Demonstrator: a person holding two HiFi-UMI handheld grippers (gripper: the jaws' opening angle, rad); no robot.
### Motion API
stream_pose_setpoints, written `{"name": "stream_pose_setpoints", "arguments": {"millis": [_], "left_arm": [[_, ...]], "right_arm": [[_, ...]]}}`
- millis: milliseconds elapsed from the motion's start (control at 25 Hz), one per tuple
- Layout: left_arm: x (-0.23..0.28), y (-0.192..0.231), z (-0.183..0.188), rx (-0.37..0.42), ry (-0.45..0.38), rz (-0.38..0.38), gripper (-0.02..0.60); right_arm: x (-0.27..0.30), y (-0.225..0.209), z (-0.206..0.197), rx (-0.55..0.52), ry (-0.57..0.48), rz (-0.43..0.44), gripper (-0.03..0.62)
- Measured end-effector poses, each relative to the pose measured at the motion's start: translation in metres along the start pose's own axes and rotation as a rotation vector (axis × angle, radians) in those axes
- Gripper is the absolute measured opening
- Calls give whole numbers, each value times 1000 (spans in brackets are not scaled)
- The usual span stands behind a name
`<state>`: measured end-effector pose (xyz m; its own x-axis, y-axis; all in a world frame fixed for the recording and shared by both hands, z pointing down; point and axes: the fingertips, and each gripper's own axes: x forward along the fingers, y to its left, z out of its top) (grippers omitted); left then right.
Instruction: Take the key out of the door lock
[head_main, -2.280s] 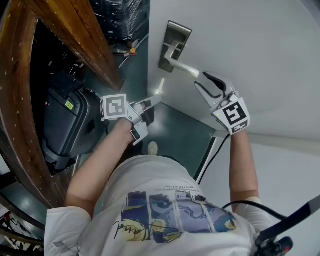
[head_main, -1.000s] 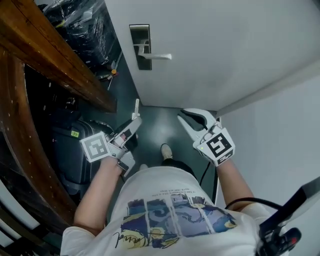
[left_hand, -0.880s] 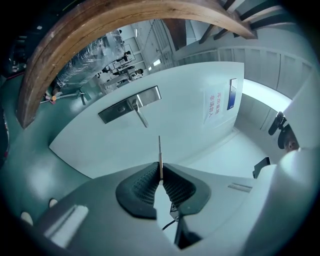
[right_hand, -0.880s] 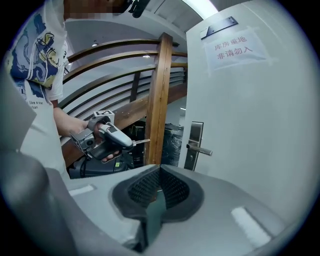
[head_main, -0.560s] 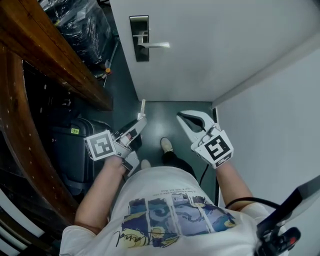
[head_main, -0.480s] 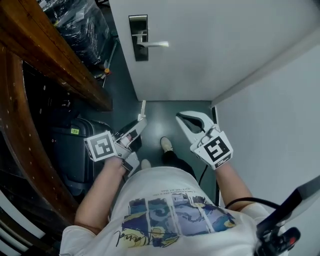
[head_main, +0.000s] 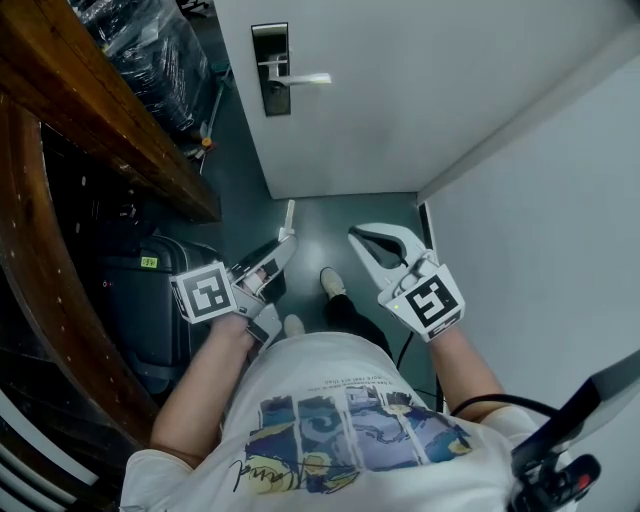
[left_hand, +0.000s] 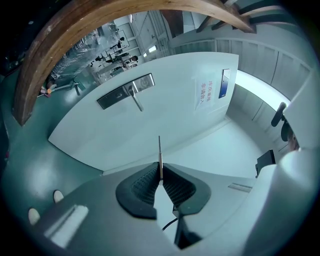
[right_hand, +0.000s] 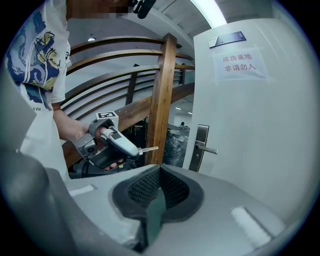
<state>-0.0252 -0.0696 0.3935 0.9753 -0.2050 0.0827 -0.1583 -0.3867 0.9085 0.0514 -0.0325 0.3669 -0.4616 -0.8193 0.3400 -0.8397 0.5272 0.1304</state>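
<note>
Already out of the lock, the key is pinched in the left gripper, tip toward the door, well apart from it. The right gripper, beside it, is pressed together, empty. Bare floor lies between both and the door's bottom edge.

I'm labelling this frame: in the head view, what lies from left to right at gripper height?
Wooden rail → dark suitcase → left gripper holding the key → right gripper → white wall.
</note>
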Motion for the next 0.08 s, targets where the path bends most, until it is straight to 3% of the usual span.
{"name": "stream_pose_setpoints", "arguments": {"millis": [80], "left_arm": [[-3, 1, -2, -9, 4, 2, 26]], "right_arm": [[-2, 4, 1, 1, 2, -8, 3]]}}
